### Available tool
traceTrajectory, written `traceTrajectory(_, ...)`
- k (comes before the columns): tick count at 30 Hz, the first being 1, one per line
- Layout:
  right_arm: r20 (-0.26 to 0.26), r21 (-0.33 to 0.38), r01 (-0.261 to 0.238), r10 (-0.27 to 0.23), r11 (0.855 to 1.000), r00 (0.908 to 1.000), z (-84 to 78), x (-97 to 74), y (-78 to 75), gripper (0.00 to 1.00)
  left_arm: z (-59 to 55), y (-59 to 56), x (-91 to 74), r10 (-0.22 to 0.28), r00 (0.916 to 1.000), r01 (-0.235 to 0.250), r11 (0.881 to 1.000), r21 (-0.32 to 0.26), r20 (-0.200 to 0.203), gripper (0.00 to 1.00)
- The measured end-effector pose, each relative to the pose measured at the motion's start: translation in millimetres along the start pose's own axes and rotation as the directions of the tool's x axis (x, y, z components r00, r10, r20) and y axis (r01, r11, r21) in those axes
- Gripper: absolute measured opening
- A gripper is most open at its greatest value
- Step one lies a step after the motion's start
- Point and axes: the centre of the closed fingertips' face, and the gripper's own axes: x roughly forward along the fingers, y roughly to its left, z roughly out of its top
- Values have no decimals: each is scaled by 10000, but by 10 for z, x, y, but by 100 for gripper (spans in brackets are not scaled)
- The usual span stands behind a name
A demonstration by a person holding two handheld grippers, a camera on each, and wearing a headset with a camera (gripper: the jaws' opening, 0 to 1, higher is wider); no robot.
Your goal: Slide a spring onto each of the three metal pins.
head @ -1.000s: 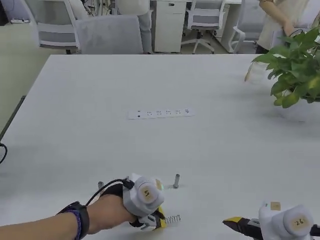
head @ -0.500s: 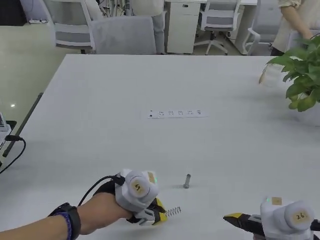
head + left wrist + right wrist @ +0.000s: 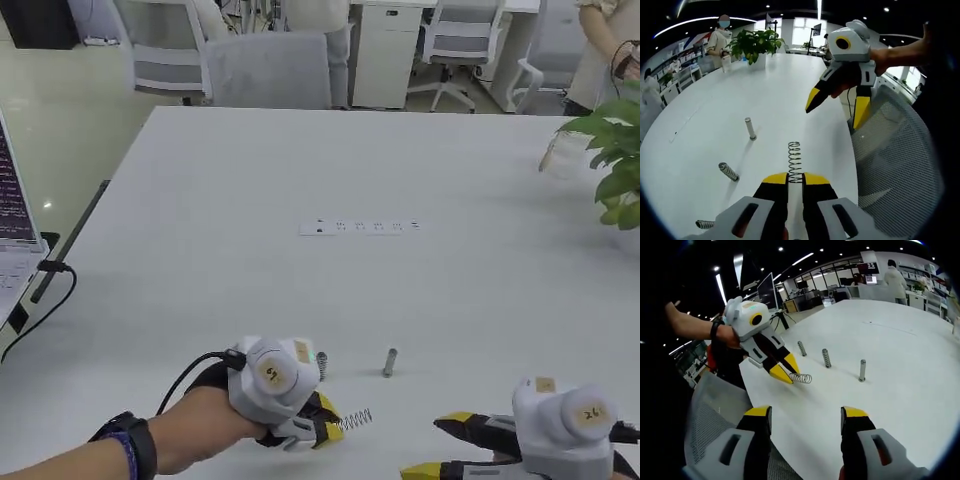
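My left gripper (image 3: 330,428) is shut on one end of a small coil spring (image 3: 355,419), which sticks out ahead of its yellow tips (image 3: 795,161). A bare metal pin (image 3: 390,362) stands upright just beyond the spring; it is also the bare pin (image 3: 749,128) (image 3: 862,370) in both gripper views. Two other pins carry springs (image 3: 826,358) (image 3: 801,348); one spring-covered pin (image 3: 321,365) stands beside the left gripper's body. My right gripper (image 3: 425,447) hovers open at the near right, jaws empty (image 3: 806,412), facing the left gripper (image 3: 765,352).
A white power strip (image 3: 358,227) lies mid-table. A potted plant (image 3: 620,165) stands at the far right edge. A laptop (image 3: 12,215) and cable (image 3: 45,295) sit off the table's left side. Office chairs (image 3: 270,70) line the far edge. A mesh chair (image 3: 895,165) is close behind me.
The head camera has panned left. My left gripper still holds the spring, now slightly higher. The right gripper has come further into view, with both jaws visible.
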Motion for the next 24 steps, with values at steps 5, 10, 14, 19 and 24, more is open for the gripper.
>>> traceTrajectory(5, 97, -60, -215, 216, 9998, 9997, 62, 68, 28, 49, 47, -44, -11, -16, 9999, 15, 9999, 101, 111, 2)
traceTrajectory(10, 139, -98, -391, 392, 9992, 9991, 95, 108, 61, 45, 91, -87, -25, -62, 9998, 59, 9998, 174, 212, 2)
traceTrajectory(14, 171, -113, -498, 500, 9987, 9986, 126, 145, 68, 42, 124, -139, -31, -150, 9995, 142, 9996, 260, 290, 2)
traceTrajectory(19, 156, -216, -770, 773, 9968, 9969, 160, 193, 116, 40, 144, -185, -33, -236, 9992, 225, 9992, 341, 317, 2)
traceTrajectory(24, 236, -209, -968, 973, 9951, 9950, 198, 229, 157, 35, 185, -239, -48, -325, 9987, 308, 9985, 449, 393, 2)
